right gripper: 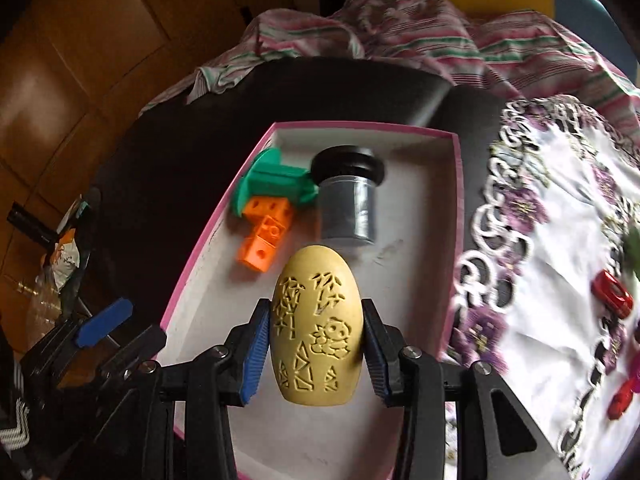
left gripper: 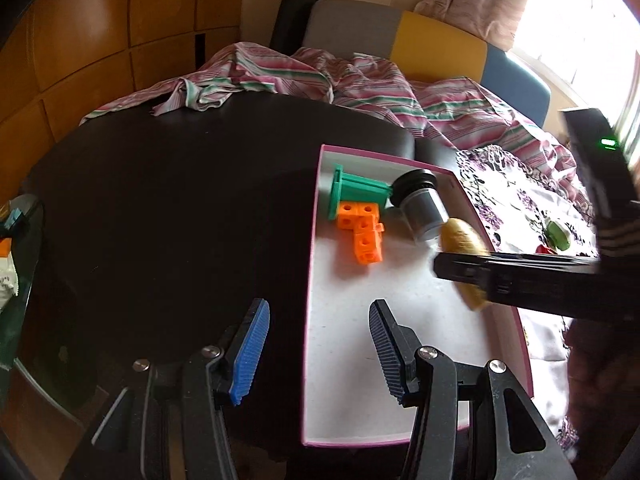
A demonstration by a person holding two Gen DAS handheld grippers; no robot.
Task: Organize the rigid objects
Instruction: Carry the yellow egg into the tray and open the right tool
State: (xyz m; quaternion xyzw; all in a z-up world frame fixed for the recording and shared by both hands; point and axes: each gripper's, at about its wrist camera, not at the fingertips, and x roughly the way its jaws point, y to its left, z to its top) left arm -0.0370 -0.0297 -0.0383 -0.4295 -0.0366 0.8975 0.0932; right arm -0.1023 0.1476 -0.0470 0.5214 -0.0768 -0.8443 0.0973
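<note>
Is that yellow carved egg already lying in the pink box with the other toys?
No: the egg is clamped between the right gripper's fingers, held above the box, not resting on its floor.

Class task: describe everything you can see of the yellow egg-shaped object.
The yellow egg looks like matte carved wood or resin, with cut-in bamboo stalks, leaves, a small panda and triangles. It stands narrow end up, clamped at its sides between the blue pads of the right tongs, above the white floor of the pink-edged box. Only the pads touch it.
</note>
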